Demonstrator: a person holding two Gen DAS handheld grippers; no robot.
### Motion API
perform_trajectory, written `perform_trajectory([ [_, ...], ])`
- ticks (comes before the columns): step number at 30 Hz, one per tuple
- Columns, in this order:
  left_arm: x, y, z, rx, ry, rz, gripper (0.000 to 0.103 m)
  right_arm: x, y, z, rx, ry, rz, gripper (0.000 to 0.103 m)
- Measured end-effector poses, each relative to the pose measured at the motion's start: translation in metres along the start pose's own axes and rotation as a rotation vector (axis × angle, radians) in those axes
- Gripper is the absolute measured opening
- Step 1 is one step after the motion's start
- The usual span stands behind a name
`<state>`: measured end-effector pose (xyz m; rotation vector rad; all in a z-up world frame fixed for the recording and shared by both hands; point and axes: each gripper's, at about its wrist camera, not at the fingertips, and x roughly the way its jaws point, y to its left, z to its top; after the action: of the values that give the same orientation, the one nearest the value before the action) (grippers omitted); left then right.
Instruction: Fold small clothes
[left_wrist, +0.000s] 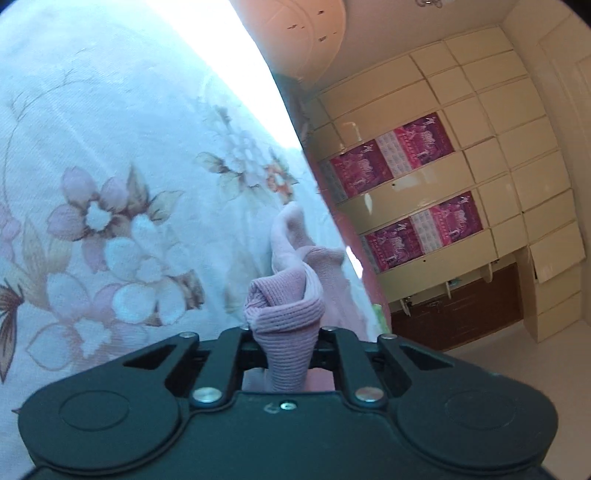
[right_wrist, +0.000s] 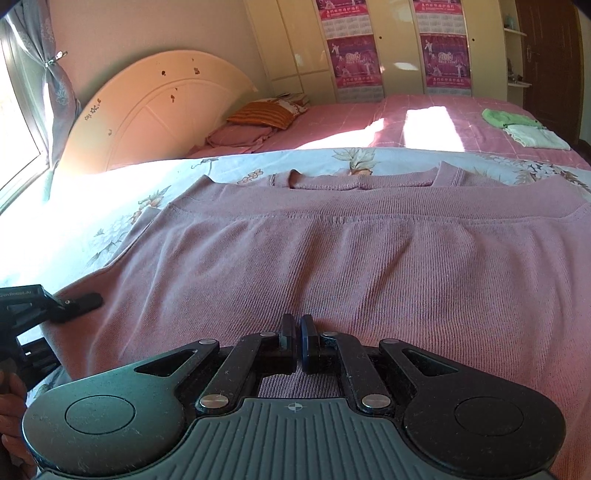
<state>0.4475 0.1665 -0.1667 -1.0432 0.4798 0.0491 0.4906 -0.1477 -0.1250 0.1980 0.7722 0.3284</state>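
A pink ribbed knit top (right_wrist: 369, 251) lies spread flat on a floral sheet (right_wrist: 110, 206), its neckline at the far side. My right gripper (right_wrist: 298, 325) is shut just over the top's near part; I see no cloth between its pads. My left gripper (right_wrist: 85, 300) reaches in from the left and pinches the top's left edge. In the left wrist view the left gripper (left_wrist: 284, 328) is shut on a bunched fold of the pink top (left_wrist: 284, 306), which hides its fingertips; the rest of the fabric trails away over the floral sheet (left_wrist: 110, 184).
Beyond the sheet is a pink bedspread (right_wrist: 369, 122) with pillows (right_wrist: 258, 118) by a cream headboard (right_wrist: 155, 107). Folded green and white clothes (right_wrist: 524, 127) lie at the far right. A cream wardrobe (left_wrist: 461, 166) with pink posters lines the wall. A window (right_wrist: 14, 129) is at left.
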Motion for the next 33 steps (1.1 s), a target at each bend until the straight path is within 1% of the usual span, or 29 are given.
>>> perform_trajectory([
  [2, -0.004, -0.033, -0.005, 0.094, 0.004, -0.064, 0.01, -0.011, -0.008, 0.002, 0.033, -0.041, -0.005, 0.004],
  [5, -0.001, -0.081, -0.021, 0.207, 0.04, -0.151, 0.01, -0.049, -0.039, 0.003, 0.145, -0.14, -0.004, 0.004],
  [8, 0.012, -0.131, -0.054, 0.308, 0.1, -0.228, 0.01, -0.087, -0.074, 0.001, 0.208, -0.214, -0.036, 0.004],
  [10, 0.022, -0.156, -0.082, 0.352, 0.141, -0.266, 0.01, -0.116, -0.103, -0.001, 0.25, -0.254, -0.066, 0.004],
  [11, 0.026, -0.166, -0.094, 0.374, 0.159, -0.276, 0.01, -0.131, -0.118, -0.002, 0.269, -0.272, -0.084, 0.004],
  [13, 0.039, -0.184, -0.128, 0.423, 0.213, -0.294, 0.01, -0.158, -0.148, -0.006, 0.297, -0.295, -0.125, 0.004],
  [15, 0.056, -0.194, -0.166, 0.442, 0.288, -0.3, 0.01, -0.179, -0.17, -0.012, 0.306, -0.298, -0.156, 0.005],
  [17, 0.074, -0.199, -0.204, 0.469, 0.372, -0.289, 0.01, -0.194, -0.191, -0.021, 0.32, -0.28, -0.159, 0.005],
  [19, 0.097, -0.198, -0.25, 0.518, 0.49, -0.21, 0.013, -0.204, -0.207, -0.03, 0.342, -0.259, -0.133, 0.005],
  [20, 0.104, -0.199, -0.265, 0.561, 0.528, -0.176, 0.018, -0.207, -0.214, -0.035, 0.359, -0.253, -0.123, 0.005],
  [21, 0.107, -0.202, -0.28, 0.62, 0.557, -0.124, 0.02, -0.21, -0.221, -0.038, 0.378, -0.249, -0.105, 0.005],
  [22, 0.1, -0.208, -0.283, 0.653, 0.532, -0.11, 0.022, -0.213, -0.226, -0.041, 0.396, -0.245, -0.08, 0.005],
  [23, 0.094, -0.213, -0.28, 0.663, 0.527, -0.115, 0.042, -0.218, -0.23, -0.042, 0.403, -0.247, -0.065, 0.005],
  [24, 0.084, -0.218, -0.27, 0.663, 0.52, -0.142, 0.076, -0.221, -0.231, -0.042, 0.397, -0.251, -0.062, 0.005],
  [25, 0.073, -0.22, -0.259, 0.656, 0.477, -0.17, 0.086, -0.222, -0.23, -0.041, 0.391, -0.254, -0.058, 0.005],
  [26, 0.062, -0.22, -0.245, 0.654, 0.423, -0.211, 0.084, -0.223, -0.231, -0.038, 0.385, -0.253, -0.037, 0.011],
  [27, 0.054, -0.221, -0.228, 0.663, 0.389, -0.233, 0.085, -0.221, -0.228, -0.036, 0.381, -0.257, -0.014, 0.036],
  [28, 0.051, -0.22, -0.214, 0.672, 0.365, -0.222, 0.085, -0.221, -0.225, -0.034, 0.371, -0.272, 0.002, 0.05],
  [29, 0.051, -0.217, -0.202, 0.69, 0.335, -0.195, 0.084, -0.218, -0.222, -0.032, 0.353, -0.283, 0.015, 0.061],
  [30, 0.051, -0.215, -0.194, 0.732, 0.297, -0.148, 0.084, -0.213, -0.216, -0.028, 0.339, -0.276, 0.039, 0.061],
  [31, 0.055, -0.213, -0.189, 0.766, 0.28, -0.089, 0.084, -0.207, -0.211, -0.026, 0.331, -0.267, 0.06, 0.061],
  [32, 0.062, -0.209, -0.184, 0.793, 0.274, -0.023, 0.082, -0.201, -0.207, -0.023, 0.322, -0.257, 0.078, 0.06],
  [33, 0.07, -0.203, -0.177, 0.8, 0.275, 0.024, 0.079, -0.196, -0.203, -0.021, 0.31, -0.251, 0.089, 0.06],
])
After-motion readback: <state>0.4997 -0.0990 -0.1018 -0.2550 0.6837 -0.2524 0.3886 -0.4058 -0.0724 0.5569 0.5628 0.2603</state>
